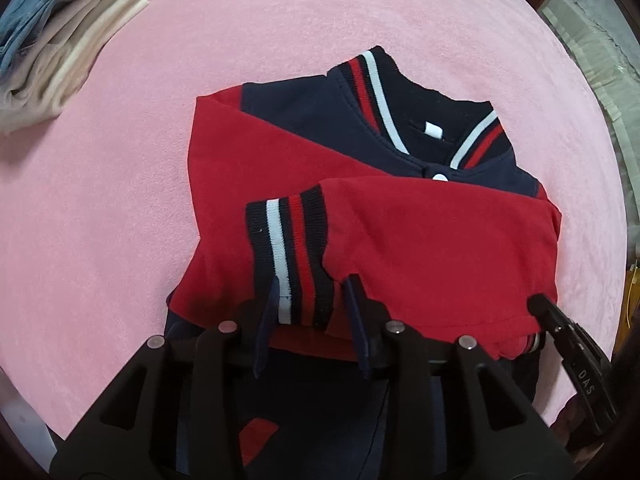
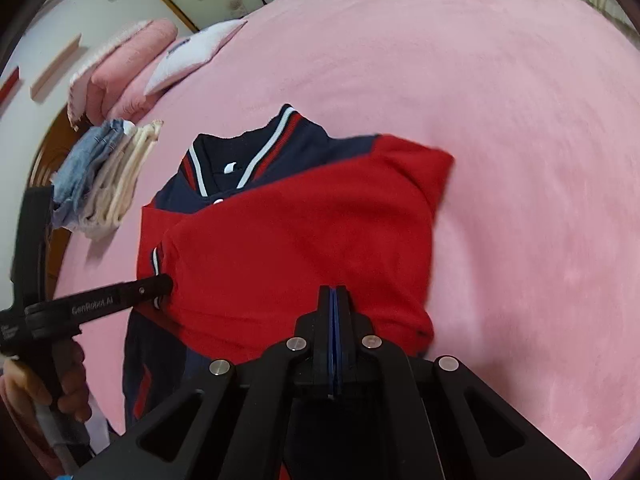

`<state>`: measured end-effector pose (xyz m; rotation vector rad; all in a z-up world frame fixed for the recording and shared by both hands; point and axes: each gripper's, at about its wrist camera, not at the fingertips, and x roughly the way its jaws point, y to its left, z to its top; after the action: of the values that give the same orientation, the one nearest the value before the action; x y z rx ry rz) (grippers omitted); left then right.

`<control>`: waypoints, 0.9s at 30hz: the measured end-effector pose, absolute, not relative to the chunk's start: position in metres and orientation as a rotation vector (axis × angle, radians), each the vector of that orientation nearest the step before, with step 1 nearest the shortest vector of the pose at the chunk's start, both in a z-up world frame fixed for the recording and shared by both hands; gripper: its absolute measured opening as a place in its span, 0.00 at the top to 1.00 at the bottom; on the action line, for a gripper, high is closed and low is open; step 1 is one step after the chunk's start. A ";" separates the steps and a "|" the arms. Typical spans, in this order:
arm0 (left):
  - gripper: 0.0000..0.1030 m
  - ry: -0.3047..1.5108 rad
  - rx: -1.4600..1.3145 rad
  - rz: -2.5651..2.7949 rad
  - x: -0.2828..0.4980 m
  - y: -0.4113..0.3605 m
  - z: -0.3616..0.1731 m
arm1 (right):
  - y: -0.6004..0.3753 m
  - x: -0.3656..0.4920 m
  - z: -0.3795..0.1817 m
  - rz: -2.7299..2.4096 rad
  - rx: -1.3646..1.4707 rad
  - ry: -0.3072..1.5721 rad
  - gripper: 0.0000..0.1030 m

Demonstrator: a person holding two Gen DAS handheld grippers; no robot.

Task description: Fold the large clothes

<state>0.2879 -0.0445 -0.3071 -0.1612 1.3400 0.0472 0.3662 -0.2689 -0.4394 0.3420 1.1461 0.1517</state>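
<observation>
Jacket [image 1: 360, 216], red and navy, lies on pink bed [image 1: 120, 220], both sleeves crossed over chest. Folded pile [image 1: 60, 52] sits far left, well apart. Left hand-held gripper [image 1: 312, 312] has jaws apart, straddling striped cuff [image 1: 288, 260]; closing carelessly could drag the sleeve off. Right hand-held gripper [image 2: 334, 320] is pressed together at the red sleeve; can't tell if cloth is pinched, so lifting may undo the fold.
</observation>
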 end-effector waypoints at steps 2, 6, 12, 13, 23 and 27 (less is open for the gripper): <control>0.70 1.335 -0.155 0.052 0.285 -0.044 -0.303 | -0.282 0.358 -0.437 0.107 0.321 1.137 1.00; 0.70 1.304 -0.138 0.091 0.273 -0.036 -0.290 | -0.291 0.330 -0.425 0.028 0.320 1.118 0.98; 0.70 1.253 -0.193 0.096 0.232 -0.010 -0.272 | -0.299 0.292 -0.405 -0.049 0.367 1.127 0.86; 0.70 1.256 -0.187 0.096 0.229 -0.004 -0.273 | -0.299 0.281 -0.402 -0.055 0.385 1.121 0.75; 0.44 1.219 -0.098 0.033 0.133 0.040 -0.242 | -0.257 0.155 -0.367 -0.127 0.425 1.062 0.42; 0.35 1.224 -0.093 0.025 0.094 0.051 -0.235 | -0.239 0.109 -0.358 -0.147 0.425 1.070 0.28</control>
<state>0.0941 0.0515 -0.2349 -0.0935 1.2242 0.0250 0.1088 -0.2393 -0.3580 0.4250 1.0700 -0.1465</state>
